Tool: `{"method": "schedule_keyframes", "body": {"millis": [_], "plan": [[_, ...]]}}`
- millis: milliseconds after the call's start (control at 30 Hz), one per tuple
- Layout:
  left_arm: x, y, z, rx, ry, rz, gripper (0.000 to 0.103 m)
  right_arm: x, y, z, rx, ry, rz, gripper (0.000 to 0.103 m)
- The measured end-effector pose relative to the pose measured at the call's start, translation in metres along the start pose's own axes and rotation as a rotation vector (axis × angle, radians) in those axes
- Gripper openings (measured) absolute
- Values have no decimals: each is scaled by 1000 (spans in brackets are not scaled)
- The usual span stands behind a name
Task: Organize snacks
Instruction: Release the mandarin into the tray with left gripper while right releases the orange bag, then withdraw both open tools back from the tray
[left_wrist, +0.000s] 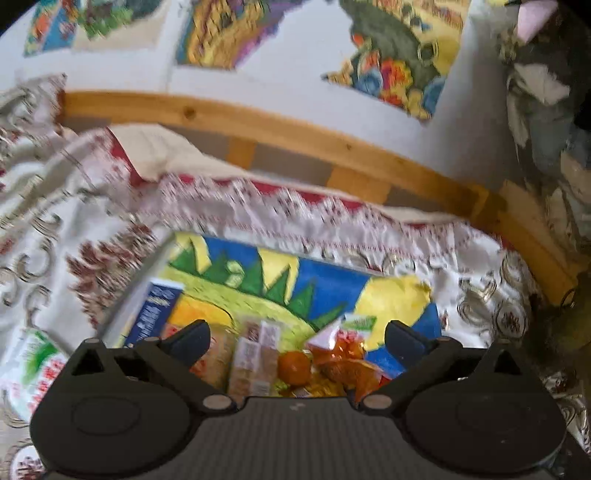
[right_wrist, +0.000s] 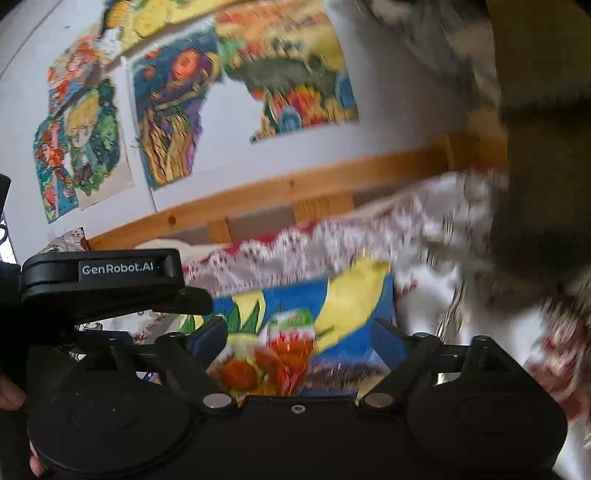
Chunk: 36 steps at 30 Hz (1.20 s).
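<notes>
Both hand-held grippers, left (left_wrist: 297, 338) and right (right_wrist: 299, 336), hang spread over a painted tray (left_wrist: 332, 273) of seemingly wrapped snacks (left_wrist: 291, 362).

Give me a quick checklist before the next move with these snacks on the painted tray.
1. Left claw open, nothing pinched: ok.
2. Right claw open, nothing pinched: ok.
3. Orange crinkly snack wrappers lying on the colourful painted tray: ok.
4. Blue rectangular carton on the tray's left side: ok.
5. White and green packet off the tray, on the patterned cloth: not ok.
6. Sharp view: not ok, both blurred.
</notes>
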<state>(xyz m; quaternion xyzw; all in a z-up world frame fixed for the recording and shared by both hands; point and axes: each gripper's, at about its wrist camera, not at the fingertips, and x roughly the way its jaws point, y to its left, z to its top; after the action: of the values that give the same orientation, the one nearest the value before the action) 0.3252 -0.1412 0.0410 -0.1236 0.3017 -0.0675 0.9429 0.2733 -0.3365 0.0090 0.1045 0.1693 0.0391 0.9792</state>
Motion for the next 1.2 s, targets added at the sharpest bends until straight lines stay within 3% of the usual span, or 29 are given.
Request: {"method": "schedule_keyframes", "body": {"millis": [233,433,600,933,1200], "plan": [[-57,13,7,-2,-112,48,102,-46,18,21,-5,-86,38,102],[-111,32,-4,40,-185,91,102,-86,37,29,-10,-123,65,102],[-152,51,-17,14,-221,101,103,-119,57,25,-24,-143,88,102],[-213,92,-56,4,-260,122,103,-161,96,3,-60,-111,114,102],[-232,121,-89,12,-258,150,103,-176,117,-23,-113,-69,98,102]]}}
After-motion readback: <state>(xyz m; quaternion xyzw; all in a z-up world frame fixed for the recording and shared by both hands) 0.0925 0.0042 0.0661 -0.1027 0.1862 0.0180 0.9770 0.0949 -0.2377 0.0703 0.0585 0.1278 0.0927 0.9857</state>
